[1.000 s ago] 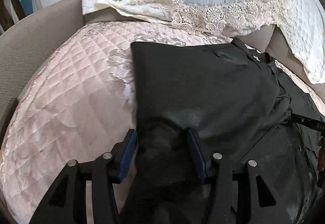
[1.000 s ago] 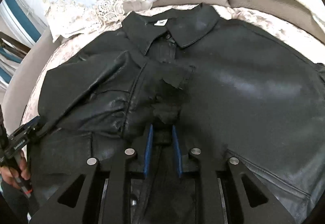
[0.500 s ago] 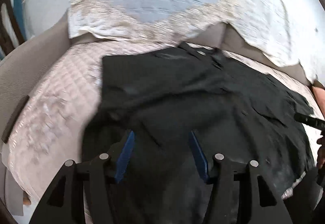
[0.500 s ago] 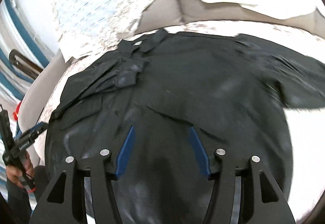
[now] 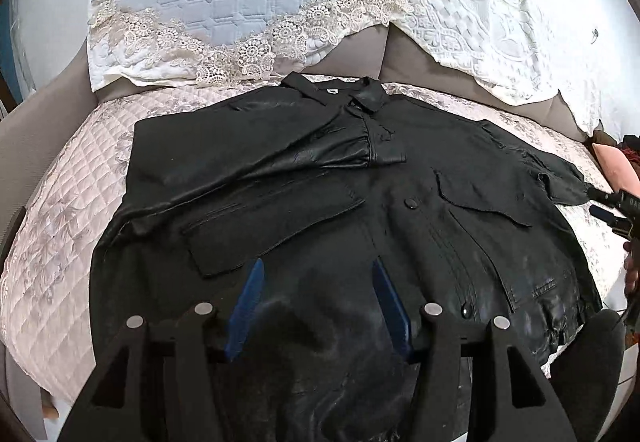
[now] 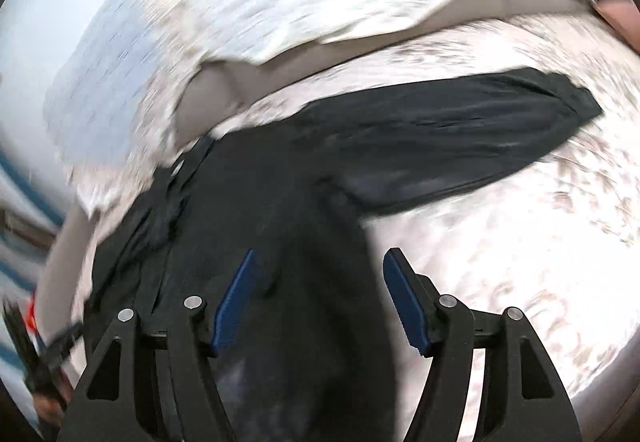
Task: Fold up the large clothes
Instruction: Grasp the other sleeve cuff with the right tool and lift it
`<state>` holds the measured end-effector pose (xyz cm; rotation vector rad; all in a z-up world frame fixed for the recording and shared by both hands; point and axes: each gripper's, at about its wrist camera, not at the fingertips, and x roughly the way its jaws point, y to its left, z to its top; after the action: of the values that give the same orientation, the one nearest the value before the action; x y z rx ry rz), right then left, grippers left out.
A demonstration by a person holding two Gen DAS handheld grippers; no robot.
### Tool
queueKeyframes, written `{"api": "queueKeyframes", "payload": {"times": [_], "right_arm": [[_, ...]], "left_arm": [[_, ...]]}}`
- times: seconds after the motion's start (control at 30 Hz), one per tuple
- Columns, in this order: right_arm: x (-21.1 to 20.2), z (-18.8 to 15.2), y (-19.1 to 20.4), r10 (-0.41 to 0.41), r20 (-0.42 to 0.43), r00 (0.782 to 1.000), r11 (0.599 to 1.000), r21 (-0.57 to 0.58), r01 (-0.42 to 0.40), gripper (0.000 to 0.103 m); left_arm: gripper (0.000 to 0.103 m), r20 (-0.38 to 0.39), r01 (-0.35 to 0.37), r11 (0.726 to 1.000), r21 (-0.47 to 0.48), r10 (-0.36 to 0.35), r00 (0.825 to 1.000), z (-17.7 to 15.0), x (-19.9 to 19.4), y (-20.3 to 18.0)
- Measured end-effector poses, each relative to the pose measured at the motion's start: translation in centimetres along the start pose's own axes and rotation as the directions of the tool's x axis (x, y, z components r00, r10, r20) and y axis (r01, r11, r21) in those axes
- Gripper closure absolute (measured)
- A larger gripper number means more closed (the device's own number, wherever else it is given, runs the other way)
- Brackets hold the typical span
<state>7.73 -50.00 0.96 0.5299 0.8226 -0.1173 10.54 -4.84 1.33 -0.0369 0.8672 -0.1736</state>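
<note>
Black jacket (image 5: 320, 177) flat on quilted cover (image 5: 72, 209), bare margins either side; both hand-held grippers (image 5: 316, 306) (image 6: 320, 306) agape, empty.

Black leather-like jacket (image 5: 400, 209) lies front-up, one sleeve folded across.

Hardly any legible writing. Small white label (image 5: 333, 91) sewn inside the collar of the black leather jacket (image 5: 320, 177), near the far edge of the bed: print too small to read. White letters "DA" on the black handheld gripper (image 5: 618, 201) at the bed's right edge, remainder cut off.
</note>
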Motion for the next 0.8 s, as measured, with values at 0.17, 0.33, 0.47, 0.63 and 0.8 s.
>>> {"api": "queueKeyframes", "payload": {"times": [0.17,0.33,0.47,0.63,0.8], "right_arm": [[0.7,3.7,-8.0,-0.092,0.049,0.995,0.981,0.178,0.082,0.036],[1.5,6.5,-14.9,-0.166,0.079,0.983,0.932,0.337,0.130,0.036],[3.3,8.1,-19.2,-0.213,0.058,0.975,0.888,0.429,0.169,0.036],[4.8,10.6,-20.6,-0.239,0.075,0.968,0.886,0.424,0.186,0.036],[5.5,12.4,-20.9,-0.253,0.039,0.967,0.875,0.435,0.212,0.090]], "left_arm": [[0.044,-0.018,-0.005,1.000,0.004,0.005,1.000,0.0,0.9,-0.3],[0.044,-0.042,-0.013,1.000,0.009,0.013,0.999,0.5,2.5,-1.1],[0.044,-0.057,-0.013,1.000,0.009,0.013,0.998,1.1,3.8,-1.8],[0.044,-0.073,-0.019,1.000,0.003,0.019,0.997,1.9,5.1,-2.6],[0.044,-0.078,-0.016,1.000,-0.003,0.016,0.997,2.2,5.8,-2.8]]}}
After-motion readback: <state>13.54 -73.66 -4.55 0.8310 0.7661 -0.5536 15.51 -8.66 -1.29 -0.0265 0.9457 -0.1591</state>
